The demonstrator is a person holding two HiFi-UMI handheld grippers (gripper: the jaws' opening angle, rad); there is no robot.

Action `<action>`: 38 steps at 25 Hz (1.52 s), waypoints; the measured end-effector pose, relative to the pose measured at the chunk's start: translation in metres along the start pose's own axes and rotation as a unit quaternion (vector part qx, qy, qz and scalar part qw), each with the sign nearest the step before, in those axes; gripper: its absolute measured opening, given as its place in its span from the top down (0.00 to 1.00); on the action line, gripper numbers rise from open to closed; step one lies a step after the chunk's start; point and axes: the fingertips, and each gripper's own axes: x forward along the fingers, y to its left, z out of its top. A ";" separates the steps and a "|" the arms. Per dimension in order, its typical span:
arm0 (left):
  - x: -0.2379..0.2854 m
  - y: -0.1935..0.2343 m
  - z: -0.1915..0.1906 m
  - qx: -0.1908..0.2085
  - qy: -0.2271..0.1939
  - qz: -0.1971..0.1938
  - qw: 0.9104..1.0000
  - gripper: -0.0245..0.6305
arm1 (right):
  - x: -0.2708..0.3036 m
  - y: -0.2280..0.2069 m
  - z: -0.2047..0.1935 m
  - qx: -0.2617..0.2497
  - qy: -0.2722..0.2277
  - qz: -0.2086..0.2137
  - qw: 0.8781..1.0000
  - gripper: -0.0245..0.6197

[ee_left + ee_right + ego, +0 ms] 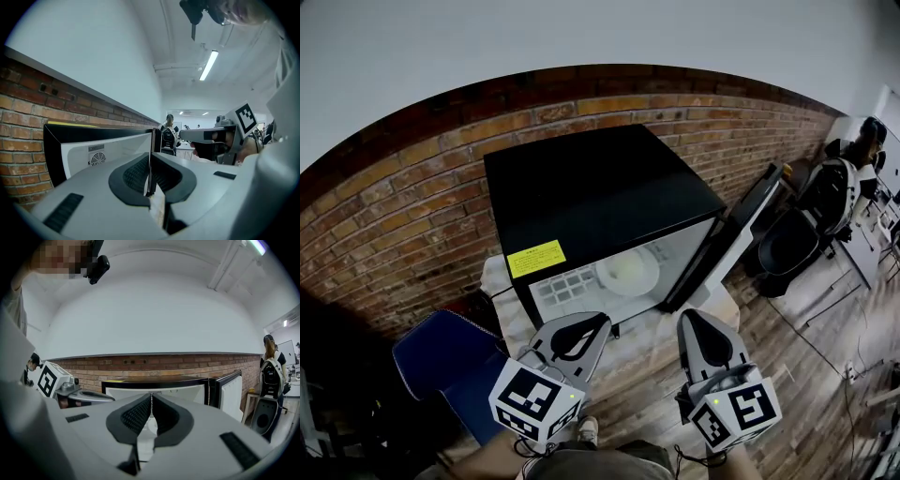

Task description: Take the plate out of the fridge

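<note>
Plate [628,272] first: in the head view it lies flat on a shelf inside the fridge [581,187], right of the middle, on the side where the door [741,230] stands swung open. The fridge sits on a pale worktop [643,330]. You hold both claws in front of the opening, clear of it. The left claw [596,322] is before the left half and the right claw [692,321] is near the door's lower edge. Neither touches the plate, so I judge the reach has yet to begin. The right claw looks the better placed.

In the left gripper view that claw's jaws are pressed together with nothing between them. The fridge's pale inner wall fills the left, and the right claw's marker cube [245,119] shows beyond. The plate does not show here.

In the right gripper view the jaws are likewise closed and empty. The fridge faces you squarely, with the door at its right. A pale patch under the jaw line may be the plate; I cannot tell.

Spread the jaws before you enter the opening, since a closed claw would only push the plate back. Come in low and level with the shelf. Take the near rim with one jaw above and one below. Then draw it straight out without tipping, keeping clear of the door edge.
</note>
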 end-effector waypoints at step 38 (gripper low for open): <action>0.074 0.057 -0.045 -0.219 -0.021 0.207 0.953 0.80 | 0.113 -0.099 -0.071 0.150 0.093 0.153 0.972 0.75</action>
